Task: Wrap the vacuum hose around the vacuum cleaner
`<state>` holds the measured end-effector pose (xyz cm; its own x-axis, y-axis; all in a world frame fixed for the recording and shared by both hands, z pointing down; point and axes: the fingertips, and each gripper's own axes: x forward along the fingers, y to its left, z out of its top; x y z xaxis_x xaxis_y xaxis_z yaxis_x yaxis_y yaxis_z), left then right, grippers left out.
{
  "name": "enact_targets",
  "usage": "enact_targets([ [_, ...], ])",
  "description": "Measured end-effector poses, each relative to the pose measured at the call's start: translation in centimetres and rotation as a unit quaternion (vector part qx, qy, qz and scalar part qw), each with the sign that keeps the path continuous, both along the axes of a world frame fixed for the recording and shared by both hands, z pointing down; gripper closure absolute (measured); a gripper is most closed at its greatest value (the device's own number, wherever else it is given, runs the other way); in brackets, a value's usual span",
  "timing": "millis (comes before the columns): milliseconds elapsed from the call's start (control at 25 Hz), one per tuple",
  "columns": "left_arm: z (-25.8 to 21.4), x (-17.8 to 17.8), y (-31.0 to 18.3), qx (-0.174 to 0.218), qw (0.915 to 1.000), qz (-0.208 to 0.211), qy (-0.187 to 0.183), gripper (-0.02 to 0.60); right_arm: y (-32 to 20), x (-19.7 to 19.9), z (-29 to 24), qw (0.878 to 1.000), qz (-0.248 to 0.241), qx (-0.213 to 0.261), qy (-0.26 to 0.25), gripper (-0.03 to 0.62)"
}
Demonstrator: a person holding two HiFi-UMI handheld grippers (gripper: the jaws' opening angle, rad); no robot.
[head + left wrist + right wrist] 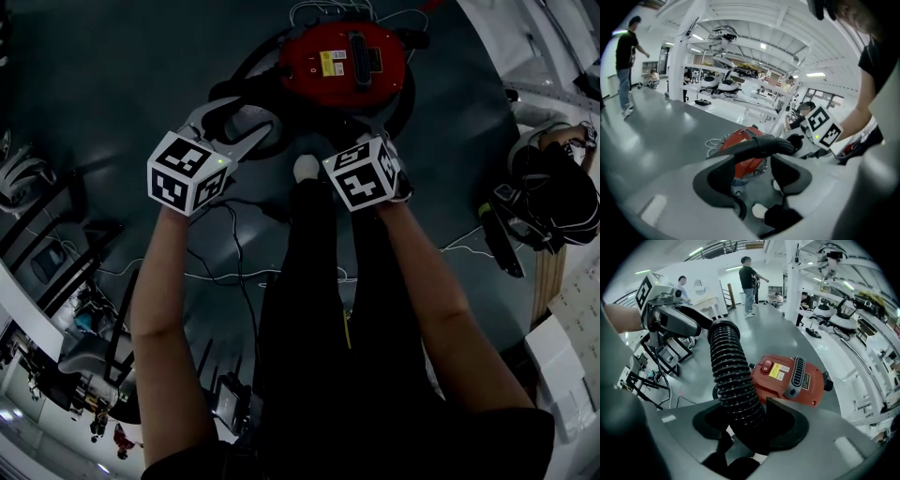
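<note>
Grip: right gripper (752,416) clamped on ribbed hose (729,366). The left gripper (752,164) has its jaws apart, with the hose's smooth cuff lying across their tips. Vacuum cleaner (342,56) sits on floor (112,84) at 12 o'clock. Judgement: close left first, then swing hose round the red body, coil low and unkinked.

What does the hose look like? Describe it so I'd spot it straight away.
Find the red vacuum cleaner on the dark floor ahead of the person. The hose is the black tube that curls round it and rises between the jaws of the right gripper. Its thick, ribbed rings set it apart from the thin, smooth cables lying nearby.
</note>
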<state>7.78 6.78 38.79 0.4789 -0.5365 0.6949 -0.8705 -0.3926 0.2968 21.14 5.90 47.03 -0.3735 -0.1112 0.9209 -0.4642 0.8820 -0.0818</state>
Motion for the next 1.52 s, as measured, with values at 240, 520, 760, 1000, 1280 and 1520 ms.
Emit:
enact_targets([
  [240,1.2,1.5,-0.9,-0.036,0.9984,-0.034,0.03,0.341,-1.6,-0.8,-0.1,0.999,0.047,0.021,-0.003,0.368],
  [520,2.7,2.5,-2.8,-0.028,0.999,-0.031,0.014,0.341,-2.5,-1.7,1.3,0.996,0.078,0.033,0.023,0.368],
  [760,4.6,2.4,-4.1,-0.036,0.9985,-0.04,0.014,0.357,-2.5,-2.1,3.4,0.993,0.111,0.007,0.05,0.367],
  [1000,6.9,1.3,-4.7,-0.052,0.9982,-0.025,-0.019,0.37,-2.6,-3.2,5.4,0.989,0.135,-0.021,0.062,0.365],
  [1280,9.5,0.2,-5.4,-0.061,0.9973,-0.032,-0.027,0.379,-2.9,-4.6,7.8,0.985,0.145,-0.037,0.083,0.364],
  [1520,11.1,-0.5,-5.7,-0.067,0.9962,-0.044,-0.035,0.399,-3.1,-5.2,9.1,0.982,0.148,-0.044,0.109,0.362],
])
